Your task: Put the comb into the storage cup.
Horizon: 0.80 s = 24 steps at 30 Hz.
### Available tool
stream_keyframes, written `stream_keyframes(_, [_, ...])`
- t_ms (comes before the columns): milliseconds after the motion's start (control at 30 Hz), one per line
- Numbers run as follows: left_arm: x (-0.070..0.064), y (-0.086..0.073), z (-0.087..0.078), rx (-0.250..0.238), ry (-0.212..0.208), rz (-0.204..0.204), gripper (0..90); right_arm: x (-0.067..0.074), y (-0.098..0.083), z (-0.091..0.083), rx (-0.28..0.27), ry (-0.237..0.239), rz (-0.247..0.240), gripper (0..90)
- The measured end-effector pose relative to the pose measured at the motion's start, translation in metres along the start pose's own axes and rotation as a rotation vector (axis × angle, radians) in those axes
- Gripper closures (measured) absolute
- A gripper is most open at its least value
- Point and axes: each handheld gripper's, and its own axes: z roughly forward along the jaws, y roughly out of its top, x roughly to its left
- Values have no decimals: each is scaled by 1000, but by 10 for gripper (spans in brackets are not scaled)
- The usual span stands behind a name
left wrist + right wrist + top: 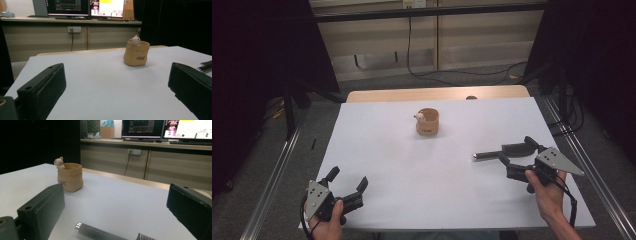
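Comb (504, 150) is seen lying flat on the white table (412, 190) at its right side, well apart from the tan pot (427, 122) near the far middle, and it is straddled by the right gripper (515, 152), whose jaws are spread wide and clamped on nothing. A slip is judged likely if the jaws are shut on the thin metal handle (97, 232), since so low and smooth a thing could be pushed along the table or pinched off-centre. The left gripper (347, 181) is held low at the near left corner, jaws likewise apart and empty, aimed toward the pot.
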Motion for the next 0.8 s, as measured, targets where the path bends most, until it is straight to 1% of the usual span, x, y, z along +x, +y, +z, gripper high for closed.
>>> stream_keyframes(100, [0,0,2,1,2,-1,16,1,6,9,-14,1,-17,12])
stream_keyframes(133, [0,0,2,1,-3,-7,16,1,7,11,-14,3,-18,12])
stream_keyframes(167, [-1,0,3,1,-2,7,16,1,8,14,-14,4,-20,11])
stream_keyframes(200, [-2,0,3,4,3,36,16,2,9,17,-11,6,-20,12])
stream_keyframes(233, [-3,1,3,0,-2,43,16,2,10,19,-10,9,-21,12])
stream_keyframes(267, [-3,1,3,0,-2,43,16,2,10,19,-10,9,-21,12])
stream_keyframes(300, [-4,1,3,-2,-10,40,16,2,10,24,-5,9,-29,12])
stream_keyframes(333, [-5,0,5,16,-15,42,16,2,9,26,-3,9,-33,12])
stream_keyframes(367, [-5,-1,6,21,-23,34,16,3,9,29,1,11,-40,13])
stream_keyframes(400, [-5,-2,6,25,-25,29,16,3,9,31,11,13,-57,13])
stream_keyframes(433, [-5,-2,6,21,-26,29,16,4,9,33,19,14,-75,15])
stream_keyframes(467, [-5,-2,6,21,-26,29,16,4,9,33,19,14,-75,15])
stream_keyframes(500, [-4,-1,5,11,-18,32,16,4,10,37,19,14,-93,17])
stream_keyframes(567, [-3,-1,5,9,-19,29,16,3,12,40,18,11,-88,20])
stream_keyframes(600, [-3,0,5,10,-13,31,16,1,14,42,18,12,-92,31])
stream_keyframes(633, [-3,0,5,9,-12,29,16,1,15,43,17,-1,-93,48])
stream_keyframes(700, [-1,0,5,9,-11,28,16,0,16,45,14,-8,-92,54])
stream_keyframes(733, [-1,0,5,3,-12,13,16,-1,18,47,14,1,-83,53])
stream_keyframes(767, [0,0,4,7,1,26,16,-2,19,50,-5,14,-76,53])
stream_keyframes(800, [1,0,4,7,4,27,16,-2,19,51,-10,19,-83,54])
